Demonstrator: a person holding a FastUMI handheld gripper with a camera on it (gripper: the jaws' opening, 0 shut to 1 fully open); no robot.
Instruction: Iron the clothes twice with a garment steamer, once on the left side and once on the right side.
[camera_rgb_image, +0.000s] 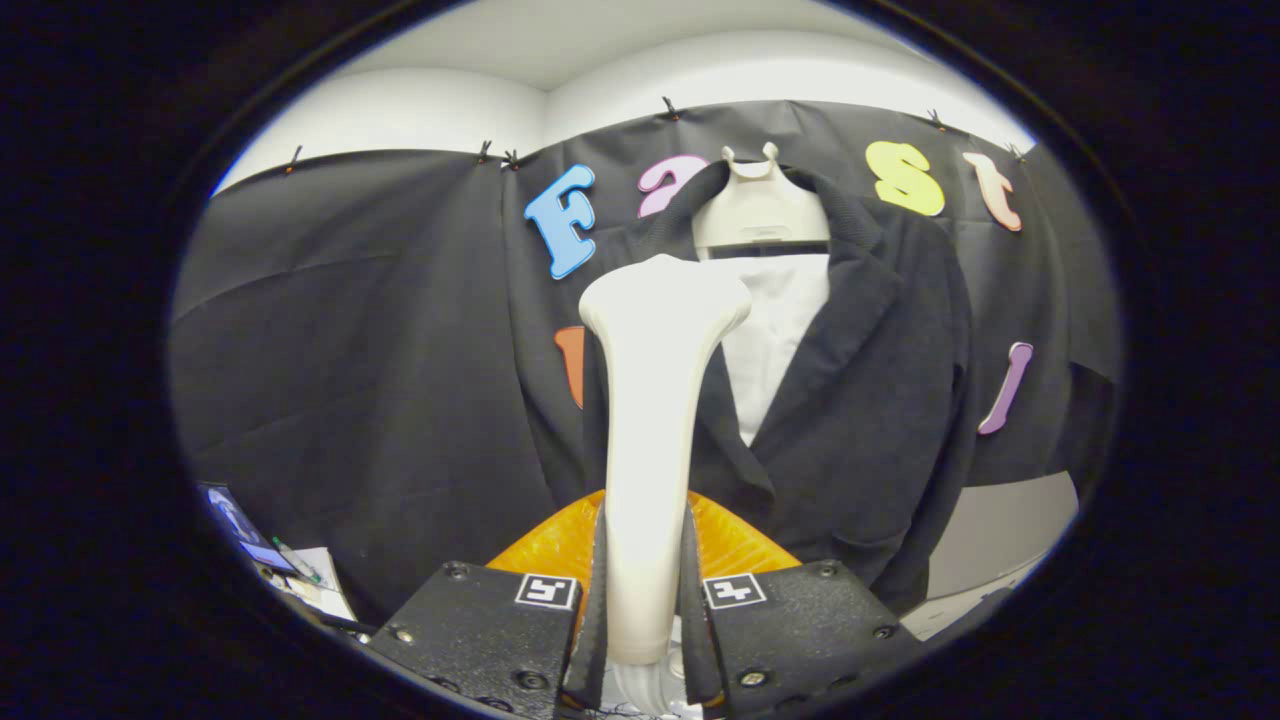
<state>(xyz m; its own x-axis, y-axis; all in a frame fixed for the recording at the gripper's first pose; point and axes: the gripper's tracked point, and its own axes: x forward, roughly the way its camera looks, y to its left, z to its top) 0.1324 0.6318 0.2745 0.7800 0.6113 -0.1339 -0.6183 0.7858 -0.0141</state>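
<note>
A dark jacket (860, 400) hangs on a pale hanger (762, 205) against the booth's black wall, a white shirt (775, 340) showing between its lapels. Upright in front of its left lapel stands the cream garment steamer (655, 400), head up. The gripper (645, 590) pinches the steamer's handle, a finger pressed on either side.
</note>
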